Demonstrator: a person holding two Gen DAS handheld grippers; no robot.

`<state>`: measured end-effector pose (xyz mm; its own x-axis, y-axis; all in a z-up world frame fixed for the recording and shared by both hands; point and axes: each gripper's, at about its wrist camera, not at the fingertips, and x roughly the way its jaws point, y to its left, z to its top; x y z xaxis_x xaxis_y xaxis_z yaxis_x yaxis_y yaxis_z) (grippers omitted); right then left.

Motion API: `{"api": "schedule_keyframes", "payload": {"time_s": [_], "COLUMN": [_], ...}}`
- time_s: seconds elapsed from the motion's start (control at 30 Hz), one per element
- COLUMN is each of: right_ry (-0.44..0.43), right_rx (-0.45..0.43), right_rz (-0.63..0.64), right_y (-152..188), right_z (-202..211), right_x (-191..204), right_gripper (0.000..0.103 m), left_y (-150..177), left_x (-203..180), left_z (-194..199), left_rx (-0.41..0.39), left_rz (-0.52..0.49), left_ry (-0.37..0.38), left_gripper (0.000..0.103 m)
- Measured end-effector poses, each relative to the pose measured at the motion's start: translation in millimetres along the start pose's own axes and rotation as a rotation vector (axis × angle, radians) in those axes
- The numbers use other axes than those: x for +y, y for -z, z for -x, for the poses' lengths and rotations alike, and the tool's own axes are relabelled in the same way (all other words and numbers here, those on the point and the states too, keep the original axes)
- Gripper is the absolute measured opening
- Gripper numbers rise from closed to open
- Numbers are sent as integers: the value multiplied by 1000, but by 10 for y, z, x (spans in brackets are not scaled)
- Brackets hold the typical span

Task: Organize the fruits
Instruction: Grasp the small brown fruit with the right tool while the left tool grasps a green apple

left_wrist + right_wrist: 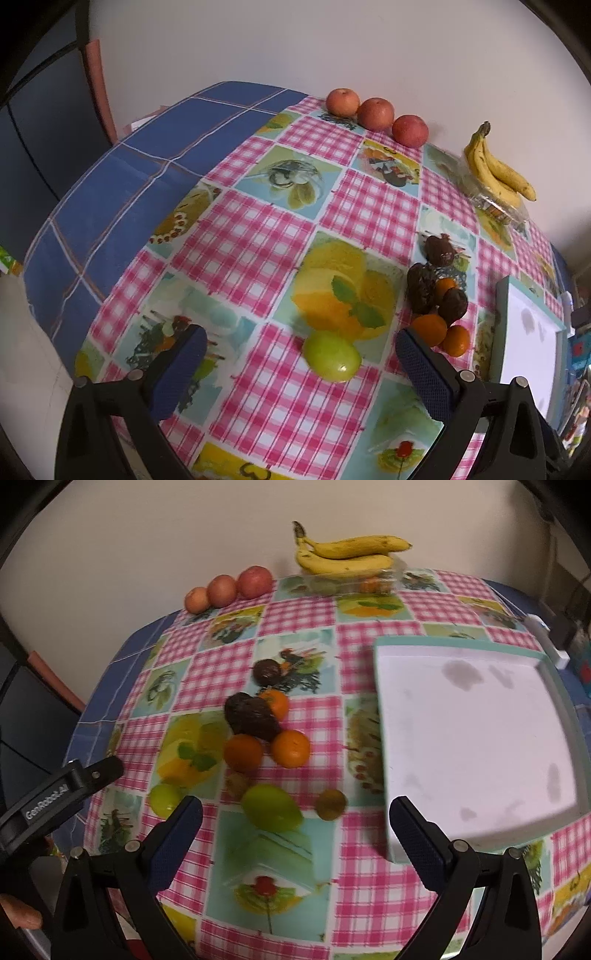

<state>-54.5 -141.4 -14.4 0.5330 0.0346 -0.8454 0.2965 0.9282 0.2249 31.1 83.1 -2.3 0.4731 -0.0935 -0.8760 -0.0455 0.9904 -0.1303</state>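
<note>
My left gripper [301, 356] is open just above the table, and a small green fruit [331, 355] lies between its fingertips, untouched. Right of it lie oranges [428, 328] and dark wrinkled fruits [421, 288] in a heap. My right gripper [295, 825] is open and holds nothing. A larger green fruit [271, 808] sits just ahead of it. Two brown kiwis [330, 804] flank that fruit. Behind them are three oranges [290, 748] and the dark fruits [253, 716]. The empty white tray [461, 738] lies at right.
Three red apples [221, 590] line the back wall, with bananas [347, 554] on a clear plastic box [351, 581] beside them. The checked cloth [258, 240] covers the table, whose left edge [74, 229] drops off in blue. The left gripper's body [62, 794] shows at far left.
</note>
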Motion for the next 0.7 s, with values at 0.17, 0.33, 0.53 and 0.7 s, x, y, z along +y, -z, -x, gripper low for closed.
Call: {"api": "schedule_keyframes", "payload": {"time_s": [0.17, 0.33, 0.53, 0.7], "right_ry": [-3, 23, 34, 51], "right_rx": [-37, -50, -43, -7], "right_rz": [22, 23, 27, 40], "right_y": [-85, -170, -257, -283], "right_z": [46, 70, 48, -58], "right_x": [45, 3, -30, -61], "right_gripper": [101, 96, 87, 69], "left_y": [-45, -105, -187, -176], "left_x": [-13, -21, 9, -104], "left_z": [-26, -6, 52, -87], "left_rx": [-25, -34, -62, 6], "left_rz": [-5, -15, 10, -19], "left_ry": [-15, 6, 61, 89], "left_gripper": [103, 103, 103, 103]}}
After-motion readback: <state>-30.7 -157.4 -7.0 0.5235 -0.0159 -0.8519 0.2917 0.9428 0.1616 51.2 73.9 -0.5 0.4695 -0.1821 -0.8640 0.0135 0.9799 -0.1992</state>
